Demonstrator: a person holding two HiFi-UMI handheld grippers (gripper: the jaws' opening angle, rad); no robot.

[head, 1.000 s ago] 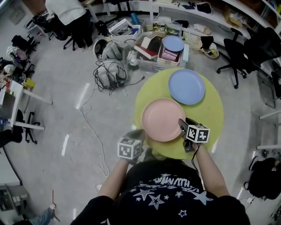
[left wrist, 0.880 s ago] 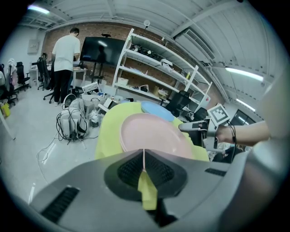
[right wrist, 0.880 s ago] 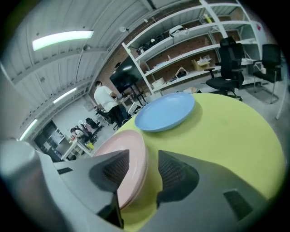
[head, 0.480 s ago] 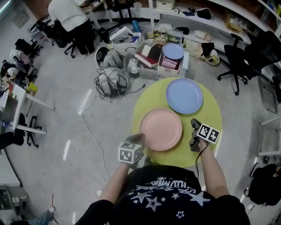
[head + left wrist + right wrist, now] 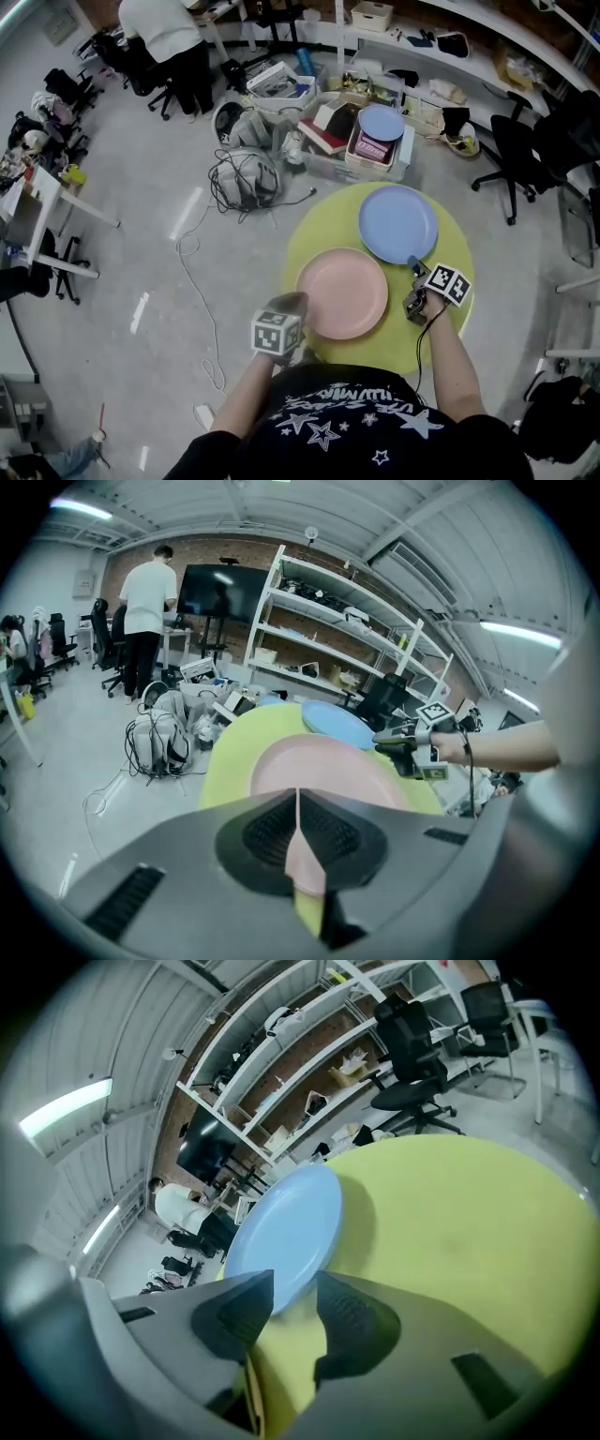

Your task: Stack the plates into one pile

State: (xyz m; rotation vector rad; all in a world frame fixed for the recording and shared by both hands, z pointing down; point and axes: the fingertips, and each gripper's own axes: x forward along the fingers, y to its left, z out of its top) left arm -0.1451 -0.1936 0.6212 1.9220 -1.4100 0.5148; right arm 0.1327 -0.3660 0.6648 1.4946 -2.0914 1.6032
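Observation:
A pink plate (image 5: 341, 293) lies flat on the near side of the round yellow table (image 5: 450, 239); a blue plate (image 5: 398, 223) lies behind it to the right, clear of it. My left gripper (image 5: 292, 302) is at the pink plate's near left edge, shut with nothing held; in the left gripper view (image 5: 298, 803) the pink plate (image 5: 319, 766) shows ahead through the thin slit. My right gripper (image 5: 413, 266) is at the blue plate's near rim. In the right gripper view (image 5: 291, 1288) its jaws are opening, with the blue plate's (image 5: 286, 1232) rim in the gap.
Behind the table stand crates of clutter with another blue plate (image 5: 382, 122) on top. Bags and cables (image 5: 246, 173) lie on the floor at left. Office chairs (image 5: 525, 141) stand at right, and a person (image 5: 164, 37) stands at the back left.
My right gripper left the pink plate's right edge and moved back to the blue plate's near rim. The left gripper stayed at the pink plate's near left edge.

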